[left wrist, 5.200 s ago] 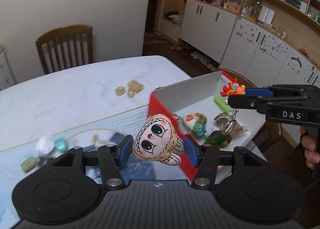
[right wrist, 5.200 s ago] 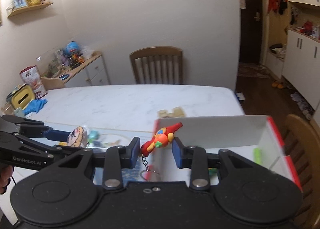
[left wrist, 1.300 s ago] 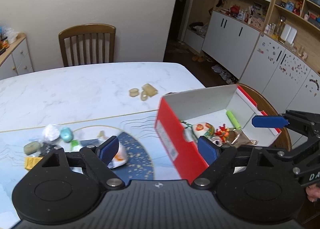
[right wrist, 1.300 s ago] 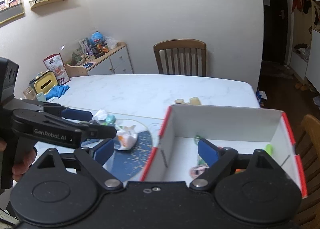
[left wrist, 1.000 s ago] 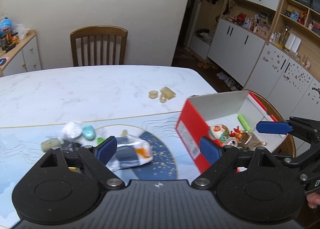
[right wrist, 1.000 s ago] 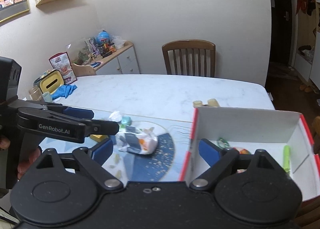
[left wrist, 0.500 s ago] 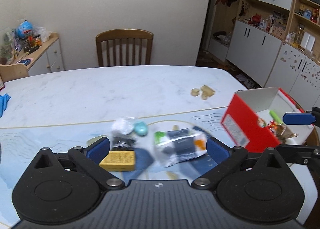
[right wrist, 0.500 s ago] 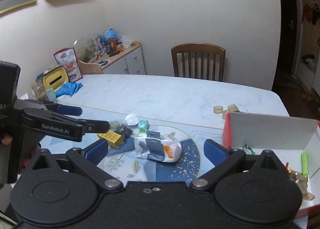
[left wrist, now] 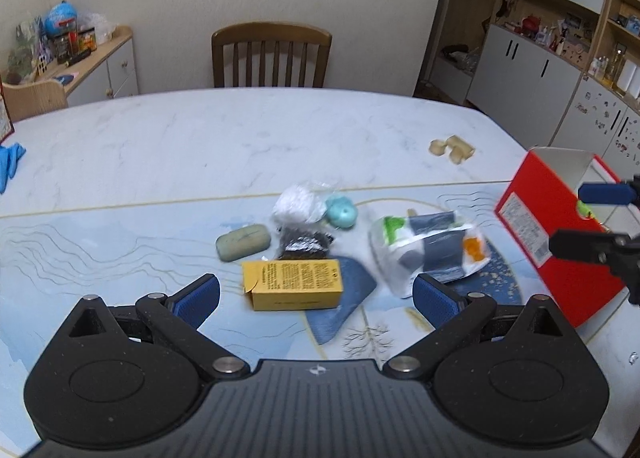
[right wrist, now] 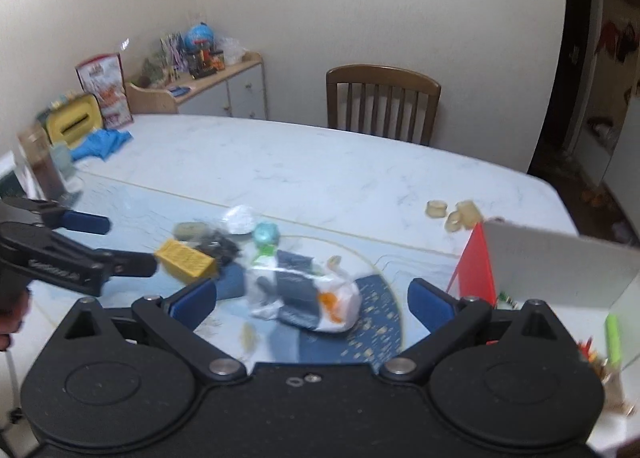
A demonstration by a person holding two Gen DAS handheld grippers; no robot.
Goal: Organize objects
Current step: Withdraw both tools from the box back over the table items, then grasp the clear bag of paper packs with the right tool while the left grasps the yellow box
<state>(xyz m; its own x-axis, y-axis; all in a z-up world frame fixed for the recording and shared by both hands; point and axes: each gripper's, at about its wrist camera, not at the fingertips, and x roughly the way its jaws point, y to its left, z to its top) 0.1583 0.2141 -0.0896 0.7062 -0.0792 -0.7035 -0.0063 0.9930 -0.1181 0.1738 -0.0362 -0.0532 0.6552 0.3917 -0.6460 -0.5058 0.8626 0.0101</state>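
Loose items lie on the blue mat: a yellow box [left wrist: 294, 283] [right wrist: 186, 260], a green soap bar [left wrist: 242, 242], a black packet [left wrist: 305, 244], a white wad [left wrist: 295, 204], a teal round piece [left wrist: 341, 212] [right wrist: 265, 234] and a plastic-wrapped bundle [left wrist: 430, 245] [right wrist: 304, 297]. My left gripper [left wrist: 316, 298] is open and empty just short of the yellow box. My right gripper [right wrist: 312, 302] is open and empty over the bundle. The red and white box [left wrist: 554, 210] [right wrist: 560, 266] at the right holds small toys.
Small beige pieces [left wrist: 451, 147] [right wrist: 454, 214] lie on the marble table [left wrist: 200, 138]. A wooden chair [left wrist: 272, 54] stands at the far side. A blue cloth [right wrist: 102, 143] and containers sit at the left end. A sideboard [right wrist: 208, 86] stands by the wall.
Both grippers, earlier shut on a plush doll and a red keychain toy over the box, are now open and empty. Both have swung left from the box toward the loose items.
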